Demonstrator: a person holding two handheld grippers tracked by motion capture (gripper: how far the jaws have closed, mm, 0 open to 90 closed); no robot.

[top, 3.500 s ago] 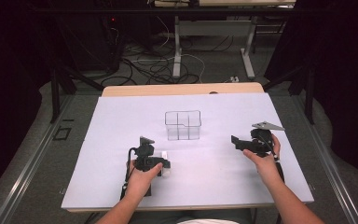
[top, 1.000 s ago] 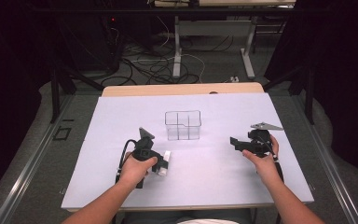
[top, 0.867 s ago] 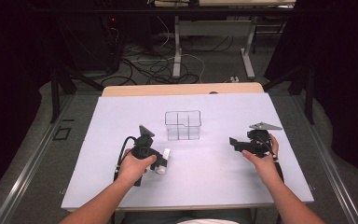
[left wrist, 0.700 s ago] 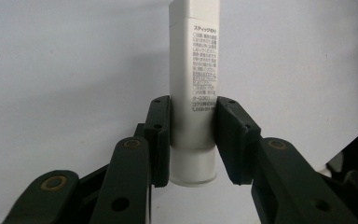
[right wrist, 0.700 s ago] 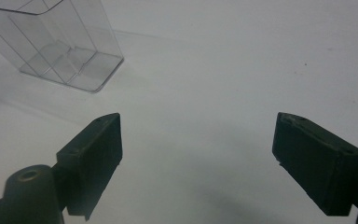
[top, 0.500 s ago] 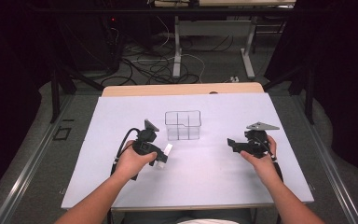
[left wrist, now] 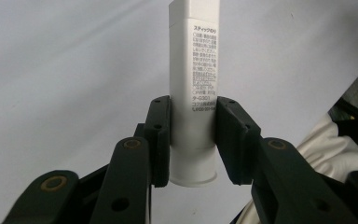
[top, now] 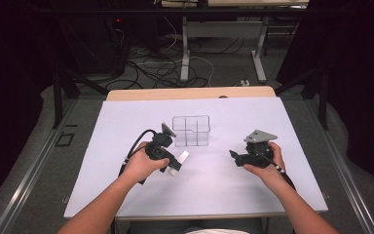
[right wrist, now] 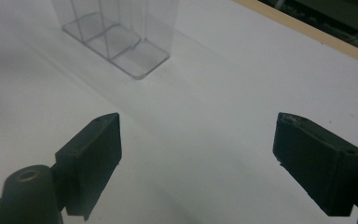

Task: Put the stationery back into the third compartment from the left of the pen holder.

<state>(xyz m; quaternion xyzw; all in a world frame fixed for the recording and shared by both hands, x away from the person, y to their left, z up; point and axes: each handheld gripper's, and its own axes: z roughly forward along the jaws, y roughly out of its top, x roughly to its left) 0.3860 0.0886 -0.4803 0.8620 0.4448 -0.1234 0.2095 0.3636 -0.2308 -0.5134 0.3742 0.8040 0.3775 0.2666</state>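
**White glue stick held clear of the table, beside the clear organizer**

You have one white glue stick (left wrist: 193, 88) clamped between the two black pads of your left gripper (left wrist: 193, 140). It is a smooth white tube with a block of small dark print down one side and a rounded end below the pads. In the left gripper view it runs straight along the jaws, gripped near that rounded end, its far end out of frame. In the high view the stick (top: 179, 161) slants over the white table sheet, just in front of the clear compartmented organizer (top: 191, 130) and apart from it.
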